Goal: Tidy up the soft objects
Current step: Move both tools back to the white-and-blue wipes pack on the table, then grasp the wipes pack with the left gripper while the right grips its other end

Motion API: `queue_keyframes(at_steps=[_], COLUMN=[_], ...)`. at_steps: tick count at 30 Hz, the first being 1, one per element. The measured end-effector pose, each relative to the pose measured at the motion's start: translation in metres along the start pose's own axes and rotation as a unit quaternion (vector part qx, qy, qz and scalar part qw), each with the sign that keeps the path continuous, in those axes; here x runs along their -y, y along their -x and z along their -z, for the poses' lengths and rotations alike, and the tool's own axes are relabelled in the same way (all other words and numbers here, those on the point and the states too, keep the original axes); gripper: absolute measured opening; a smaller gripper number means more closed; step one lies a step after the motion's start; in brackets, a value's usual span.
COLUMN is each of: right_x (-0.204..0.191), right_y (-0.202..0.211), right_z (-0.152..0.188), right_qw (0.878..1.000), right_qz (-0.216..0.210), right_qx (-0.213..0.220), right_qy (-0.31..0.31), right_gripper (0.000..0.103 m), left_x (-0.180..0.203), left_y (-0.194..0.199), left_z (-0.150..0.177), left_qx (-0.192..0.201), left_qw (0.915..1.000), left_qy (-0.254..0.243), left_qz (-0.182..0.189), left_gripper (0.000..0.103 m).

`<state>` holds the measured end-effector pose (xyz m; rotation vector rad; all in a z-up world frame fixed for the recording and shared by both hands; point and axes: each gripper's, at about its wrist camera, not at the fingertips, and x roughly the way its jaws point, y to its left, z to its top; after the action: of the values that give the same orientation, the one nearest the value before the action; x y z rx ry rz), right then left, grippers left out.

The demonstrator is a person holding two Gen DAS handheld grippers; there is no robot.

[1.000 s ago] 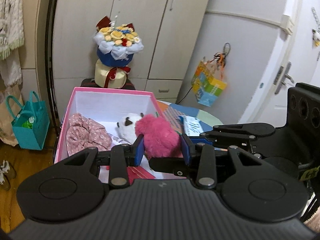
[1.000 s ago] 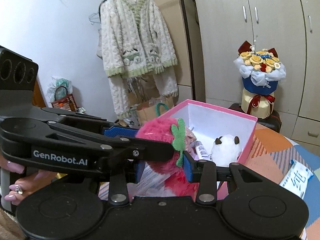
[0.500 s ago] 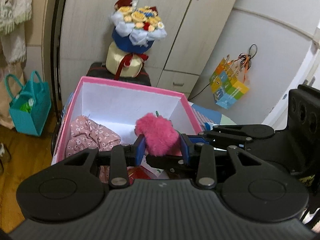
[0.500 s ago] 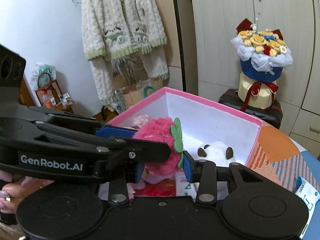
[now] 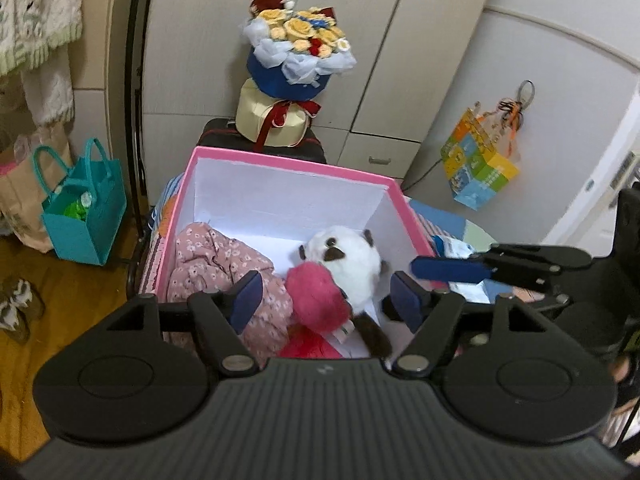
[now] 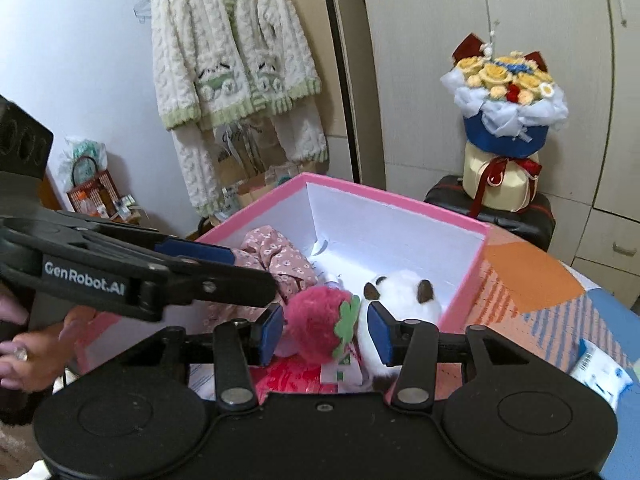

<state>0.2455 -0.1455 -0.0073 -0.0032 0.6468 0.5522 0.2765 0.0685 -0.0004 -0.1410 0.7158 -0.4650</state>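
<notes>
Strawberry plush in the pink box

Both grippers, left and right, gape apart above the box; the strawberry rests against the white plush beside the floral cloth.

A home bedroom: wardrobe, hanging pyjamas, bouquet.

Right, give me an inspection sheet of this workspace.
Surface: patterned tabletop, pink box standing on it.
Job's things: pink strawberry plush, white plush and floral cloth lie inside the box.
Clutter: tissue packet on the table.
Grippers: left claw open above the box; right claw open around the strawberry, not pinching.
Cables: nothing seen.
Surroundings: bouquet, wardrobe, hanging cardigan, teal bag.
</notes>
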Motion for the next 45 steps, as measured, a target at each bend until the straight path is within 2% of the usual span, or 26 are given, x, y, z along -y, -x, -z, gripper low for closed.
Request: queue_keyframes(at_steps=[4, 8, 12, 18, 22, 27, 31, 38, 45], right_x=[0.002, 0.005, 0.010, 0.018, 0.035, 0.059, 0.076, 0.111, 0.151], right_y=[0.033, 0.068, 0.106, 0.159, 0.178, 0.190, 0.182, 0.139, 0.081], right_z=[0.008, 0.018, 0.036, 0.070, 0.090, 0.111, 0.120, 0.125, 0.125], right_qw=[1.000, 0.999, 0.998, 0.995, 0.993, 0.993, 0.993, 0.992, 0.995], right_qz=[0.000, 0.010, 0.025, 0.059, 0.085, 0.102, 0.110, 0.111, 0.088], right_qx=[0.023, 0.036, 0.060, 0.083, 0.077, 0.061, 0.052, 0.033, 0.018], right_qy=[-0.007, -0.008, -0.014, -0.003, -0.001, 0.006, 0.015, 0.046, 0.052], right_gripper=[0.059, 0.062, 0.074, 0.083, 0.085, 0.086, 0.087, 0.087, 0.087], left_x=[0.026, 0.059, 0.097, 0.152, 0.182, 0.208, 0.219, 0.210, 0.200], left_y=[0.028, 0.047, 0.059, 0.055, 0.033, -0.009, -0.045, -0.115, -0.169], left_z=[0.001, 0.004, 0.012, 0.026, 0.036, 0.043, 0.050, 0.050, 0.044], left_qx=[0.012, 0.021, 0.021, -0.002, -0.027, -0.037, -0.045, -0.038, -0.029], left_qw=[0.9993, 0.9954, 0.9903, 0.9813, 0.9780, 0.9811, 0.9858, 0.9963, 0.9995], left_qy=[-0.035, -0.085, -0.121, -0.151, -0.149, -0.135, -0.108, -0.033, -0.008], left_qz=[0.004, 0.039, 0.064, 0.120, 0.143, 0.133, 0.121, 0.070, -0.008], left_gripper=[0.071, 0.074, 0.074, 0.072, 0.071, 0.071, 0.070, 0.061, 0.058])
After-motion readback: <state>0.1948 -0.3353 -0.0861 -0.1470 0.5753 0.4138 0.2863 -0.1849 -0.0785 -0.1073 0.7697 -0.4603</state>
